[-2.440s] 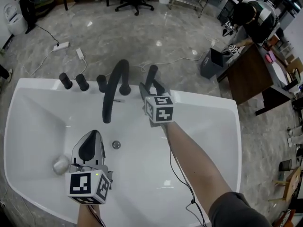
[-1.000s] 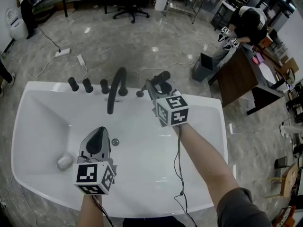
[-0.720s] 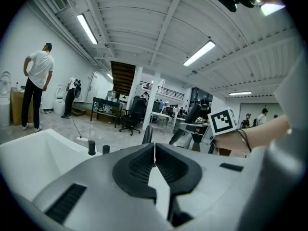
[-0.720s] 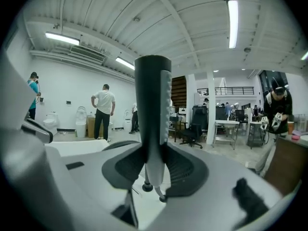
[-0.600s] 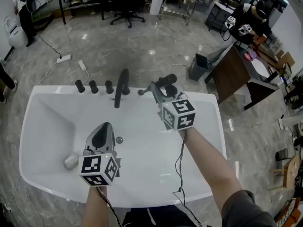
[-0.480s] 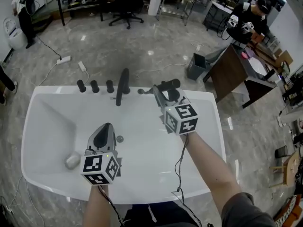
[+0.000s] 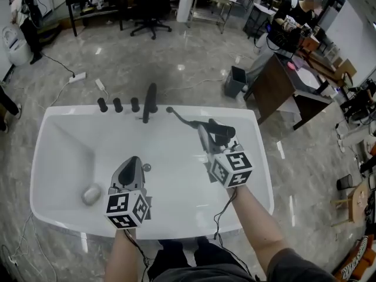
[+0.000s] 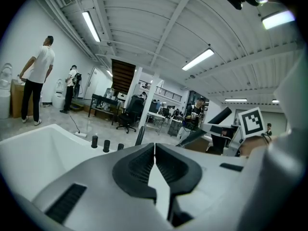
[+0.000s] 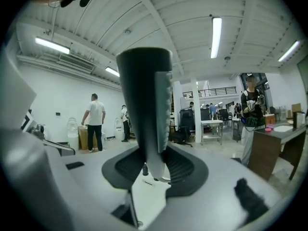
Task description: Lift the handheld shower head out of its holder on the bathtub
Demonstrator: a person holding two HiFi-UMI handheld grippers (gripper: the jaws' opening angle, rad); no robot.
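The black handheld shower head (image 7: 221,131) is off the tub rim and hangs over the white bathtub (image 7: 64,137), right of centre. My right gripper (image 7: 216,141) is shut on its handle. In the right gripper view the dark handle (image 9: 144,105) stands upright between the pads. A thin dark hose (image 7: 183,118) trails from the head back to the far rim beside the spout (image 7: 150,101). My left gripper (image 7: 128,170) hovers over the tub's near left part, shut and empty. In the left gripper view its jaws (image 8: 154,162) meet, and the held shower head (image 8: 219,117) shows at right.
Three black knobs (image 7: 118,104) stand on the far rim left of the spout. A drain (image 7: 147,167) and a grey round object (image 7: 91,194) lie on the tub floor. Cables and a power strip (image 7: 76,75) lie on the floor beyond. A dark desk (image 7: 282,81) stands to the right.
My right gripper has carried the shower head up off the far rim, toward me and to the right, drawing the hose out. The left gripper has shifted a little, still shut.
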